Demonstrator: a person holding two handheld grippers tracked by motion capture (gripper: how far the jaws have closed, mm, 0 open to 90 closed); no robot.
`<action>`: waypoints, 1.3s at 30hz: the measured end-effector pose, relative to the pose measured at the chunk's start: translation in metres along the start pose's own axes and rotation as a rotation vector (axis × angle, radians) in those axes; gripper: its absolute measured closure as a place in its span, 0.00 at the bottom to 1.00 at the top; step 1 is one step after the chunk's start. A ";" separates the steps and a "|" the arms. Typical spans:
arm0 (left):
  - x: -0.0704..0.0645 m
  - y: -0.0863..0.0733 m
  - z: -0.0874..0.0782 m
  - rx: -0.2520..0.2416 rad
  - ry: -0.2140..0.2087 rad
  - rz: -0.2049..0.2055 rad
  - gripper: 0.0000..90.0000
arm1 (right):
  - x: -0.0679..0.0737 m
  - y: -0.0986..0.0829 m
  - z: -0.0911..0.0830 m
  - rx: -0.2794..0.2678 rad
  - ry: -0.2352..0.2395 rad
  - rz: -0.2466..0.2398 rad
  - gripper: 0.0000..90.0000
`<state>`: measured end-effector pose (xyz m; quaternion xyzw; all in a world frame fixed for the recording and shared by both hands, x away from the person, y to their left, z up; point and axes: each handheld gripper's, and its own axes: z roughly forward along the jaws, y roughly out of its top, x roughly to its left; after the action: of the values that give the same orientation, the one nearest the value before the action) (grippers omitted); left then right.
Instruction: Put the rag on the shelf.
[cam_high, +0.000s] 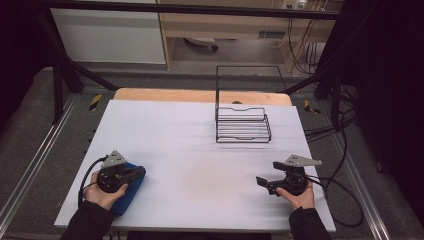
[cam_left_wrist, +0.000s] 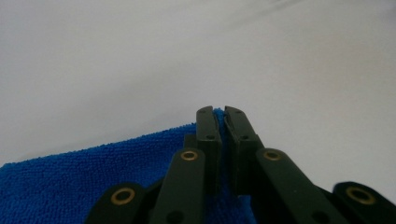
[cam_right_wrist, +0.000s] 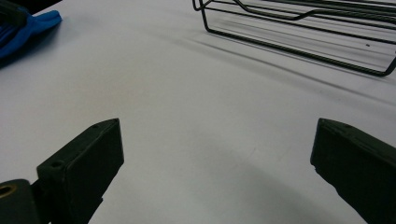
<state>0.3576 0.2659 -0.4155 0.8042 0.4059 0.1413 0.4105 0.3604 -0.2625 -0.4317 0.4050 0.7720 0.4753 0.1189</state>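
One white table (cam_high: 200, 150) carries one blue cloth (cam_high: 131, 187), one black wire rack (cam_high: 243, 124) and two hand-held grippers.

Left gripper (cam_high: 134, 175): held in the left hand (cam_high: 101, 194) at the near left of the table, directly over the cloth. In the left gripper view the left gripper (cam_left_wrist: 222, 116) has its two jaws drawn almost together, with a thin fold of the cloth (cam_left_wrist: 93, 182) pinched in the narrow slit between them. The cloth lies flat on the table at the near left corner.

Right gripper (cam_high: 265, 184): held in the right hand (cam_high: 300, 196) at the near right of the table, pointing toward the left. In the right gripper view the right gripper (cam_right_wrist: 215, 154) has its two jaws spread wide, with bare table between them and nothing held.

Rack: one unit, standing at the far right of the table, well apart from both grippers. Its tall back frame rises upright behind a low basket of horizontal wires. The rack (cam_right_wrist: 299, 28) holds nothing visible.

A wooden board (cam_high: 200, 96) borders the table's far edge.
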 end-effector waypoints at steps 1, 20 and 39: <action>-0.001 0.001 0.001 -0.004 -0.005 -0.004 0.95 | 0.000 0.000 0.000 0.001 -0.001 0.002 0.04; -0.035 0.022 0.024 -0.015 -0.009 0.010 0.94 | 0.000 -0.001 0.002 0.012 -0.007 -0.005 0.04; -0.086 0.042 0.061 0.022 -0.072 0.089 0.94 | 0.001 -0.001 0.003 0.008 -0.016 -0.008 0.04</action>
<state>0.3599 0.1528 -0.4118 0.8305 0.3561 0.1258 0.4095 0.3607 -0.2602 -0.4336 0.4061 0.7745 0.4684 0.1256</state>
